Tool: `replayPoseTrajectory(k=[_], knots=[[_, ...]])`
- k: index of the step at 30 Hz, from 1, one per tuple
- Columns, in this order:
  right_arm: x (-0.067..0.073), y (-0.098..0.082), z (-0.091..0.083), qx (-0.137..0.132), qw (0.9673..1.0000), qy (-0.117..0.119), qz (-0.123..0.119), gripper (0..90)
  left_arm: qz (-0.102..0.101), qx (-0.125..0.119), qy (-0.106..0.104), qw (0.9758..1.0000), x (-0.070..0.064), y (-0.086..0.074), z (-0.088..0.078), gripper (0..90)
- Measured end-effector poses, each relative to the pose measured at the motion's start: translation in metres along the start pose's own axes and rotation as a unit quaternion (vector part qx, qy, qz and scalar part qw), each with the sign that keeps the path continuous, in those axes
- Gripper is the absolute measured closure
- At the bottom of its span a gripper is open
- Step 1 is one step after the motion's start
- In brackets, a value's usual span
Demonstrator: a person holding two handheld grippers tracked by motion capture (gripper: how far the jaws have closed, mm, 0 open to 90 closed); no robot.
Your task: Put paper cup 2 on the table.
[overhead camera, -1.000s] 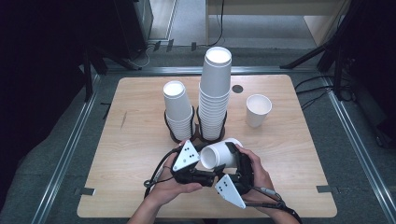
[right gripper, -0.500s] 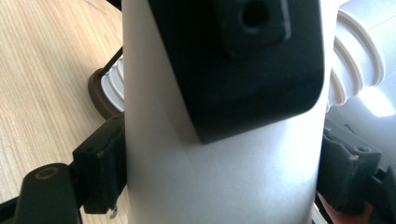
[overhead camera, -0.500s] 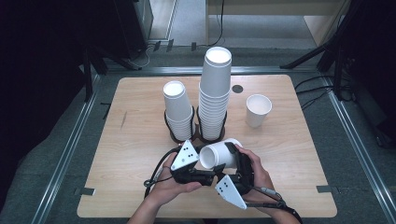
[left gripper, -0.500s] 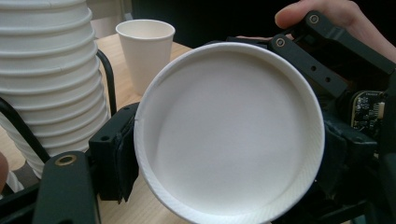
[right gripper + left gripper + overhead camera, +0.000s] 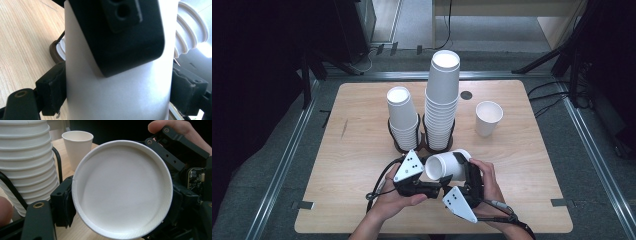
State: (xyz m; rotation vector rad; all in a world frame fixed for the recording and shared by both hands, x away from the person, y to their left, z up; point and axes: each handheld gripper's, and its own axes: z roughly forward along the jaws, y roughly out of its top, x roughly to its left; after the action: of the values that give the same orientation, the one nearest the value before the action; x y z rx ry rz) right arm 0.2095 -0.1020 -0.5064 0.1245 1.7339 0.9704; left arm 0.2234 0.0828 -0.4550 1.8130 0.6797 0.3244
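A white paper cup (image 5: 446,165) lies on its side above the table's front centre, held between both grippers. My left gripper (image 5: 438,184) comes in from the left; its jaws have just been closing. One of its pads (image 5: 63,206) presses on the edge of the cup's round end (image 5: 122,190), and its other jaw is hidden behind the cup. My right gripper (image 5: 467,172) spans the cup's side wall (image 5: 117,97), a pad (image 5: 53,90) touching on each side, though its jaws have just been opening. A black jaw of the left gripper (image 5: 120,32) lies across the wall.
Behind the hands stand a short stack of cups (image 5: 402,117) and a tall stack (image 5: 442,100), each in a black wire holder. A single upright cup (image 5: 488,117) stands to the right. A dark round spot (image 5: 466,94) marks the wooden table (image 5: 357,165).
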Motion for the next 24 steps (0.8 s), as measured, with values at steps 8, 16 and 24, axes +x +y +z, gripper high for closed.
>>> replayPoseTrajectory(k=[8, 16, 24], knots=[[-0.0018, -0.0001, 0.0002, 0.0, 0.9999, 0.006, 0.013, 8.9, 0.001, 0.004, -0.001, 1.0, 0.0013, -0.0008, 0.0001, 24.2], [-0.0049, 0.0011, -0.0018, 0.0, 0.9996, 0.004, 0.027, 0.7, -0.004, -0.004, 0.003, 1.0, 0.0033, -0.0009, -0.0009, 24.3], [-0.0091, 0.0024, -0.0051, -0.005, 0.9993, 0.003, 0.036, 0.0, 0.0, -0.018, 0.016, 0.9997, 0.0041, -0.0004, -0.0031, 24.2]])
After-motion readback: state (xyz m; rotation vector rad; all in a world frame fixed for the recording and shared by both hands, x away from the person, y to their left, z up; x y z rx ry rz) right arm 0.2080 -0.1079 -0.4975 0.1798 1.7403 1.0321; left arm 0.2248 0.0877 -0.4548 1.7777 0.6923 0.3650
